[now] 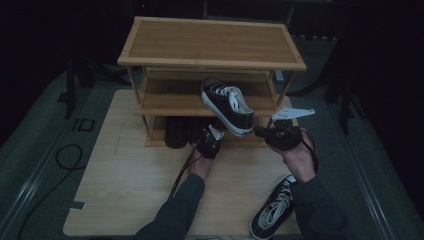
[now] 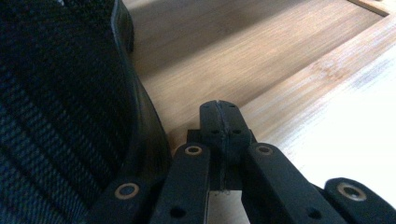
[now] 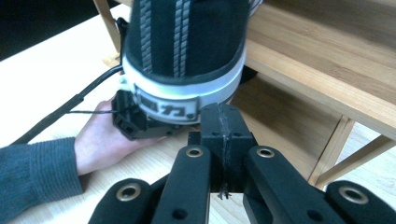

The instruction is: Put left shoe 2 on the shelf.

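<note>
A black sneaker (image 1: 227,105) with white laces and a white sole lies tilted on the middle shelf of a wooden rack (image 1: 210,62), its heel (image 3: 182,88) hanging out past the shelf's front edge. My left gripper (image 1: 206,136) sits low under that heel, in front of the bottom shelf, jaws shut (image 2: 219,109) with nothing between them. My right gripper (image 1: 260,133) is just right of the heel, its shut, empty tips (image 3: 223,115) almost at the heel's rubber label. A second matching sneaker (image 1: 272,212) lies on the table by my right forearm.
A dark mesh shoe (image 2: 60,116) stands on the rack's bottom shelf (image 2: 224,56), right beside my left gripper. The rack's top shelf is bare. The rack stands on a pale wooden board (image 1: 130,185). A black cable (image 1: 67,157) loops on the grey floor at the left.
</note>
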{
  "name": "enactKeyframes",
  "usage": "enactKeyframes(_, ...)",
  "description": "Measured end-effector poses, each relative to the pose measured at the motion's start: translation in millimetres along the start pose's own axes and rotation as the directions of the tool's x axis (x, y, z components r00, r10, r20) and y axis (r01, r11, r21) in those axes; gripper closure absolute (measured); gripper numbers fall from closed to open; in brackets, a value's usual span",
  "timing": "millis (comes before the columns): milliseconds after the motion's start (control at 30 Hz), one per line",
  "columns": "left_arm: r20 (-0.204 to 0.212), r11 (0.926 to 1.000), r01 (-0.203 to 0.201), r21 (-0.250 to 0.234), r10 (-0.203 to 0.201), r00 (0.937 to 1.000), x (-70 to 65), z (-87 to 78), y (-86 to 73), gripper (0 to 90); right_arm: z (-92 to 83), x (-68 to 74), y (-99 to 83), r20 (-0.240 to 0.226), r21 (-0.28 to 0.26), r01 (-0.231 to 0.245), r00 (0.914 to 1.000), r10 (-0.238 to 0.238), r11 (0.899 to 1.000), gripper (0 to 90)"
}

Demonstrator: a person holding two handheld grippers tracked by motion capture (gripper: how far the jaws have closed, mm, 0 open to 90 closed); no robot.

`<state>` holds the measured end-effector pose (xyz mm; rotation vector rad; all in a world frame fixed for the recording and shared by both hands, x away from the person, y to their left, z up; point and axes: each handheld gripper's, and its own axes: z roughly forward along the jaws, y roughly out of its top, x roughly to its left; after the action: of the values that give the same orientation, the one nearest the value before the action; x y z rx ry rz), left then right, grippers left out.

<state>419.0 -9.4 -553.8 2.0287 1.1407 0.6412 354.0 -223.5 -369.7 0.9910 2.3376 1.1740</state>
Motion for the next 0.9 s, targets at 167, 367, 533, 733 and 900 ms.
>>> enactKeyframes(167,-0.013,0.9998,-0.020,-0.001,0.020,0.9997,-2.0,4.0,2.8,89.9,-3.6,6.4,-3.5,-0.007,-0.002,0.019,0.9998,-0.019,1.000,90.0)
enactKeyframes(367,-0.025,0.9994,0.024,-0.023,-0.025,0.9994,0.6,9.5,2.5,89.0,-7.2,13.6,-4.4,-0.031,-0.012,0.036,0.9989,-0.036,0.999,90.0)
enactKeyframes(533,-0.024,0.9998,0.008,-0.019,-0.009,0.9997,0.6,10.6,3.2,89.6,-7.2,16.8,-3.3,-0.040,-0.018,0.046,0.9981,-0.047,0.999,90.0)
enactKeyframes(733,-0.021,0.9999,0.007,-0.012,-0.007,0.9998,1.8,12.2,4.3,89.7,-6.8,17.7,-2.9,-0.040,-0.020,0.042,0.9983,-0.043,0.999,90.0)
enactKeyframes(900,-0.019,0.9999,0.006,-0.011,-0.006,0.9998,2.0,12.3,4.3,89.9,-6.8,18.3,-2.9,-0.040,-0.022,0.041,0.9983,-0.042,0.999,90.0)
